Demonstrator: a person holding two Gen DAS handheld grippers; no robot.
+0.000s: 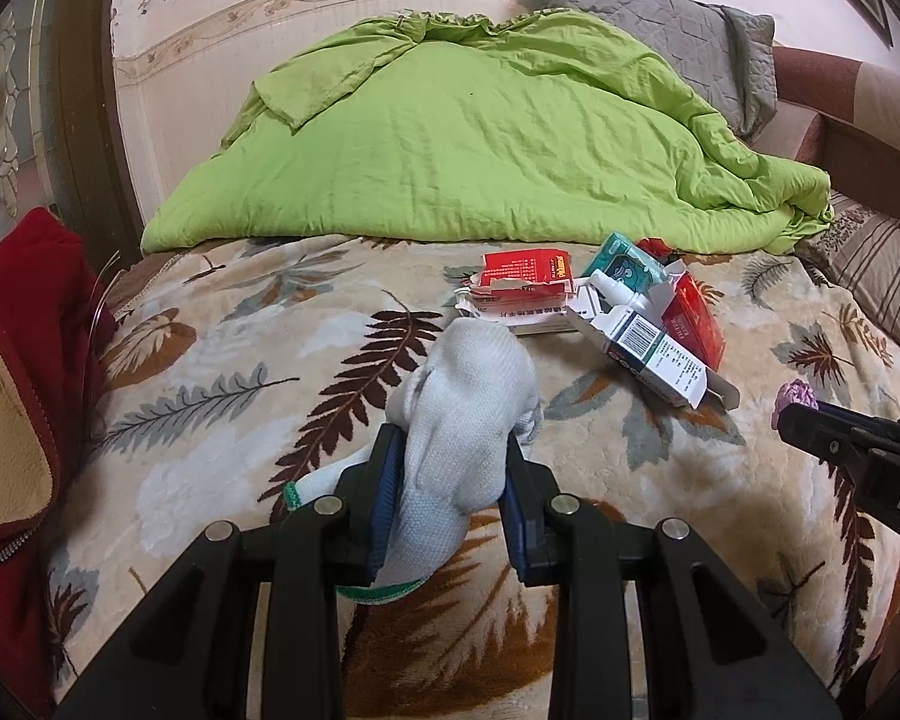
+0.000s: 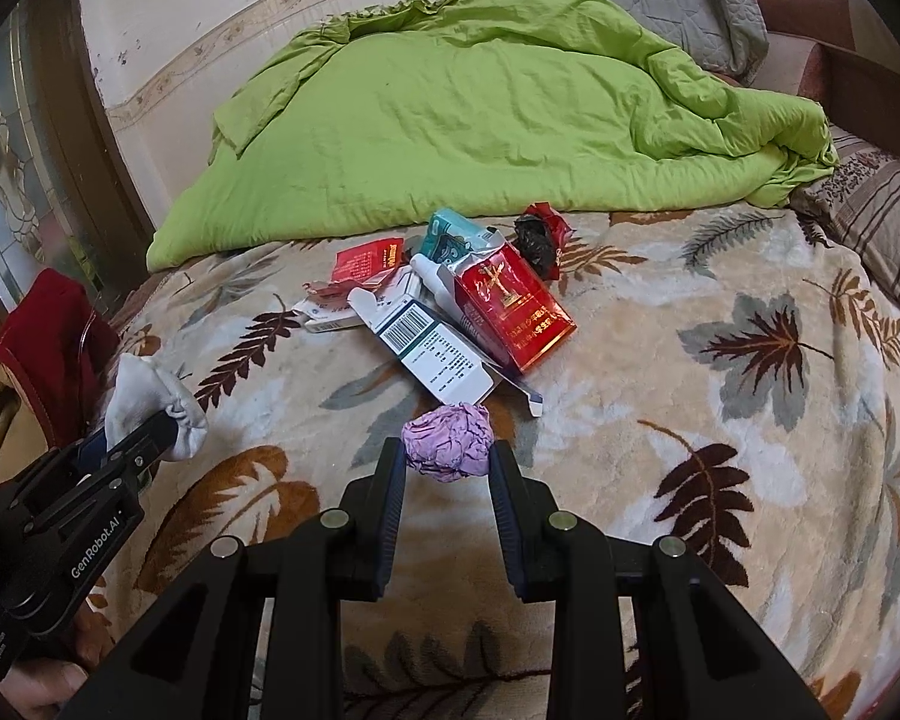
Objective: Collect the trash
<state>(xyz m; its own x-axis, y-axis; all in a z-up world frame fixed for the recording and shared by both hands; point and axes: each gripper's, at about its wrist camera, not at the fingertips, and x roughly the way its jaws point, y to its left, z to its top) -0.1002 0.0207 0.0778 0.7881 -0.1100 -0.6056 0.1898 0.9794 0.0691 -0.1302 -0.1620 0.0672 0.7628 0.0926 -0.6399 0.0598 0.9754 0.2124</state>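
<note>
1. At the bottom centre of the left wrist view, my left gripper (image 1: 450,456) is clamped on a white sock (image 1: 462,414); its blue pads press into the knit from both sides and the toe bulges out ahead of them. It is soft and light and squashes under the jaws, so I judge the hold secure as long as the pads bite the bunched middle.
2. Low in the right wrist view, my right gripper (image 2: 444,462) has its jaws closed on a crumpled purple paper ball (image 2: 448,441), touching it on both flanks. I expect it to weigh almost nothing and to crush easily, so gentle pressure across its widest part seems best.
3. Just above the ball, mid-frame, lies the rest of the trash on the leaf-patterned blanket (image 2: 720,420): a white carton with a barcode (image 2: 432,354), a red cigarette pack (image 2: 510,318) leaning on it, a teal packet (image 2: 450,237), a torn red wrapper (image 2: 369,261) and a dark crumpled wad (image 2: 537,240). The cartons look stiff, empty and light; I would take them across their narrow faces. The glossy pack may slip.
4. Along the left edge sits a red jacket (image 1: 24,372).
5. Across the upper half of both views spreads a green quilt (image 1: 480,144), with a grey pillow (image 1: 660,30) behind it at the upper right.
</note>
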